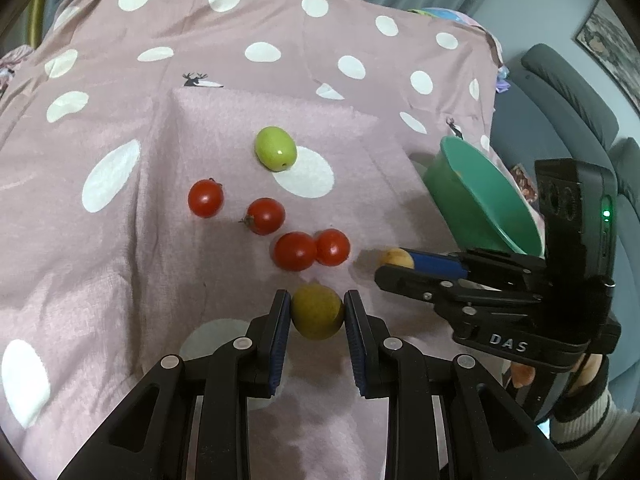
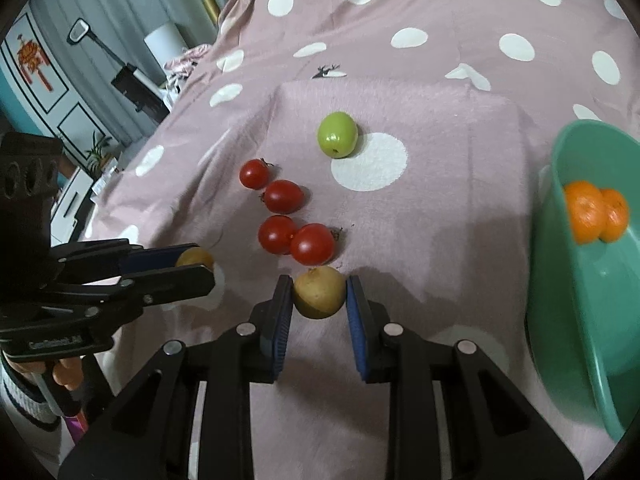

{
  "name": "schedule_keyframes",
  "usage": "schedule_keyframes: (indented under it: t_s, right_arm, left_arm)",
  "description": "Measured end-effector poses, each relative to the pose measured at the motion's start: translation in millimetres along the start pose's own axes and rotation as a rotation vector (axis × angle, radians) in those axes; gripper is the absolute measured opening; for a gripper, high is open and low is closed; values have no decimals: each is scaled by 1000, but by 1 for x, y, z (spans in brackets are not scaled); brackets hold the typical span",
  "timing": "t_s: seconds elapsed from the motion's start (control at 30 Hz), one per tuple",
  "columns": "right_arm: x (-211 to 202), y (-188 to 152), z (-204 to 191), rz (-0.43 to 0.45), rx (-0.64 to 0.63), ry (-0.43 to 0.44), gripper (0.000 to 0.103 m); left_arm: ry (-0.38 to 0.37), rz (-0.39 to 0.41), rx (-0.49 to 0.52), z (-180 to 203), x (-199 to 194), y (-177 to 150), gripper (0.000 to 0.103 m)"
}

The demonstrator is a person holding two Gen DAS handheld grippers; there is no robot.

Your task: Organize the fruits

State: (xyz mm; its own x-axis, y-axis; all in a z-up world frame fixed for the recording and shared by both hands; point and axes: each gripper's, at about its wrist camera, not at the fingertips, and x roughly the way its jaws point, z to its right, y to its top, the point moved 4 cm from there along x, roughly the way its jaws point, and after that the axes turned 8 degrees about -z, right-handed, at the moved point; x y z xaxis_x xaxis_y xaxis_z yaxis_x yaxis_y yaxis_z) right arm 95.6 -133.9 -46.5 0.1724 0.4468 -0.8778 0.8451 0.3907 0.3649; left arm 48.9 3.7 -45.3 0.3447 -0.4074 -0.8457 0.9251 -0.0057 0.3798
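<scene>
- I have a small yellow-brown fruit in each gripper: the left gripper [image 1: 317,312] is clamped on a dull olive-yellow fruit [image 1: 317,312], its blue pads pressed against both sides
- The right gripper [image 2: 319,295] is likewise closed on a paler yellow fruit [image 2: 319,293], the pads touching both flanks
- Both fruits look just clear of the cloth [image 1: 120,240], though I can't be sure from these views
- I judge the step in hand to be the pick: both fruits gripped, ready to be carried to the bowl
- The green bowl [image 2: 580,280] sits at the right edge of the raised pad, near my right gripper, and two oranges [image 2: 594,216] already lie inside against its wall
- Left on the cloth: four tomatoes [image 1: 294,251] in a loose line, the two nearest me touching each other, and one green fruit [image 1: 276,148] further back beside a white dot
- Next move as I see it: take the right fruit over the rim first, since that hand is closer, and let go low inside so it doesn't bounce off the oranges
- The left hand has to cross past the right gripper to reach the bowl, so I would go one at a time to avoid a clash
- The fruits are round and smooth; I would keep the grip steady in transit and avoid tipping the bowl, which looks light
</scene>
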Motion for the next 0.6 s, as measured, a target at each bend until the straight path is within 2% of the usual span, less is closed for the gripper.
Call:
schedule_keyframes:
  t_s: [0.6]
  right_arm:
    - [-49,-25,-10,106,44,67,27]
  left_arm:
    - [50,21,45,31,-19,-8,28]
